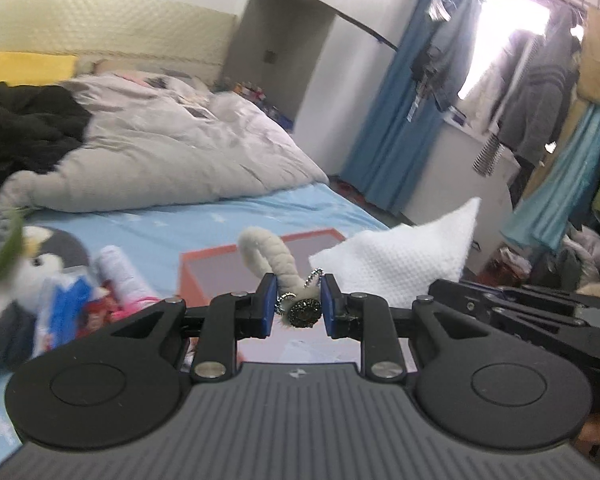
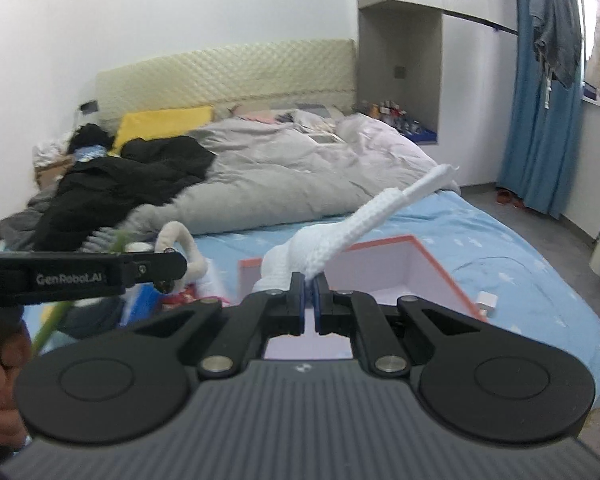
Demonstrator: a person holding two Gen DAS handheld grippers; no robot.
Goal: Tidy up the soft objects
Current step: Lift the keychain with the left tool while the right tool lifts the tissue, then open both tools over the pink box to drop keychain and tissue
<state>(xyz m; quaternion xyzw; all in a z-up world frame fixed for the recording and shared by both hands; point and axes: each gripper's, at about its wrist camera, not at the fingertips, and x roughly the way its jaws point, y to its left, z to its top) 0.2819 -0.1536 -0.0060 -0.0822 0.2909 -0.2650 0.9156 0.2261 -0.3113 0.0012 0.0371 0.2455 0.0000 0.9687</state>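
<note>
My left gripper (image 1: pixel 299 300) is shut on a cream fuzzy hair tie (image 1: pixel 266 256) with a dark sparkly button, held up above the orange-rimmed box (image 1: pixel 204 264) on the blue bed sheet. My right gripper (image 2: pixel 309 295) is shut on a white waffle-weave cloth (image 2: pixel 340 240) that sticks up and away over the same box (image 2: pixel 440 268). In the left wrist view the cloth (image 1: pixel 404 256) shows at the right beside the right gripper's black arm. The right wrist view shows the left gripper (image 2: pixel 168 268) with the hair tie (image 2: pixel 180 240) at the left.
A plush penguin (image 1: pixel 40 256), a blue packet (image 1: pixel 66 300) and a white roll (image 1: pixel 120 272) lie left of the box. A grey duvet (image 2: pixel 292 176) and black clothes (image 2: pixel 112 184) cover the bed's far half. A small white object (image 2: pixel 487 302) lies right of the box.
</note>
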